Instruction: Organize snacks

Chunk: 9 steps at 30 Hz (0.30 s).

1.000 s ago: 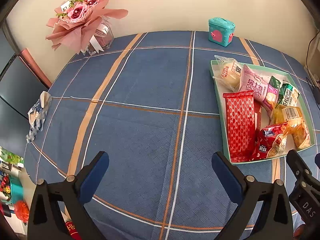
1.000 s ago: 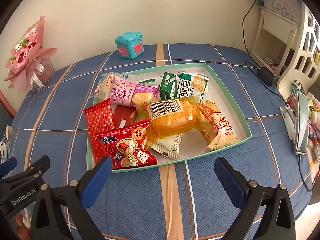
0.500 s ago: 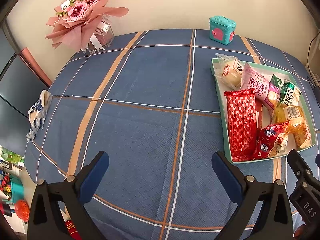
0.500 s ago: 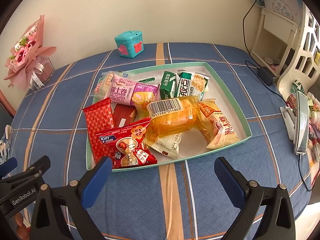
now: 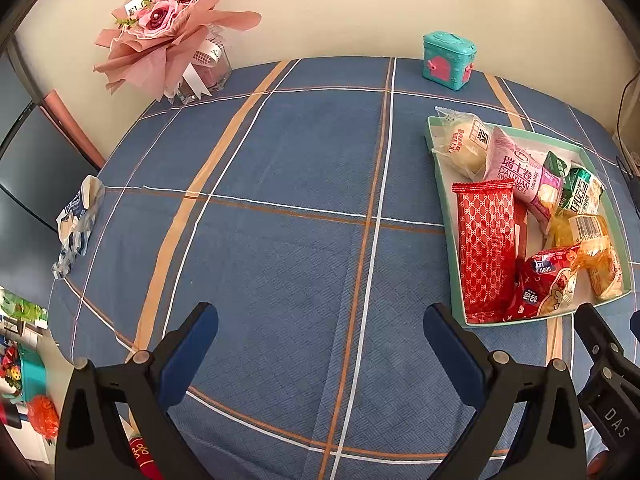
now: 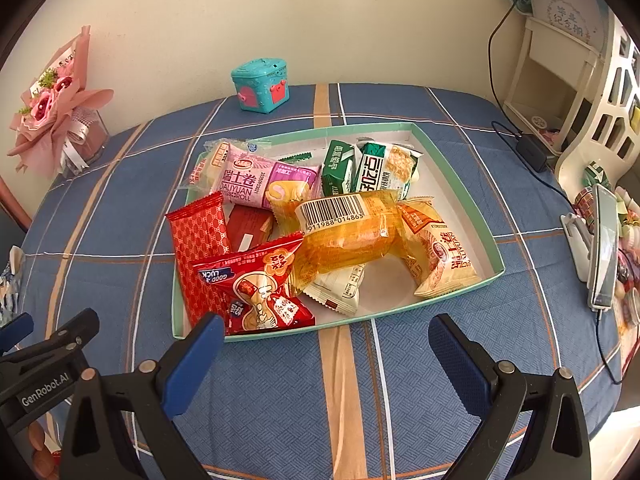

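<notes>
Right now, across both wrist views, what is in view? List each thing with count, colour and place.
Tray: one, mint green, on the tablecloth.
Snack packets: about ten, red, pink, green, yellow, cream, piled in the tray.
Tablecloth: one, blue plaid.
Toy box: one, teal, by the wall.
Bouquet: one, pink, far left corner.
Crumpled wrapper: one, blue and white, left edge.
Phone on stand: one, right side.
Left gripper: open, over bare cloth.
Right gripper: open, before the tray.

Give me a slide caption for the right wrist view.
Open right gripper hovers before a green-rimmed tray piled with packaged snacks on a blue plaid tablecloth.
</notes>
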Tool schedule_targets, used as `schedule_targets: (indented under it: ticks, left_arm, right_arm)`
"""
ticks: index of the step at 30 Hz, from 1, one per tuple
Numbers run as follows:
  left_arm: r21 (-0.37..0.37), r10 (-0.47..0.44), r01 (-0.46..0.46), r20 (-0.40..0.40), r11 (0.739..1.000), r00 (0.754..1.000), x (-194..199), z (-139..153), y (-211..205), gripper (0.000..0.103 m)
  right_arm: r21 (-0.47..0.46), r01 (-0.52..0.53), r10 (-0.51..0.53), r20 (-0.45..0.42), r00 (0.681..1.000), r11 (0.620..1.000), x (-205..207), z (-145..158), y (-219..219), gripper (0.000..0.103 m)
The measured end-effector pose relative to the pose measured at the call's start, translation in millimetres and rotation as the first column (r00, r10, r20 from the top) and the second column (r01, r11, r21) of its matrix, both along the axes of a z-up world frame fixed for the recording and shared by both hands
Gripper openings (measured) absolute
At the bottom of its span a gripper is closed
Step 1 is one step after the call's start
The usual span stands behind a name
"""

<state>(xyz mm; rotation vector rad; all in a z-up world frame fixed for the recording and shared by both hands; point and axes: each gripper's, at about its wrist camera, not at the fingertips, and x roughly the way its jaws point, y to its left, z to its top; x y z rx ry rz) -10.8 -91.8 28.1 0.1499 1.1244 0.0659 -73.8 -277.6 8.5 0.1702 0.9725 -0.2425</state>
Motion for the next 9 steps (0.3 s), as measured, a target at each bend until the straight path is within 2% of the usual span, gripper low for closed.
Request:
schedule_targets:
  ticks: [9]
  left_arm:
    - [-0.011, -0.004, 0.004, 0.000, 1.000, 1.000, -0.2, 1.3, 2.6, 0.102]
  right_arm:
    - [0.000, -0.001, 0.001, -0.002, 1.000, 1.000, -0.2, -0.4, 0.1, 0.103]
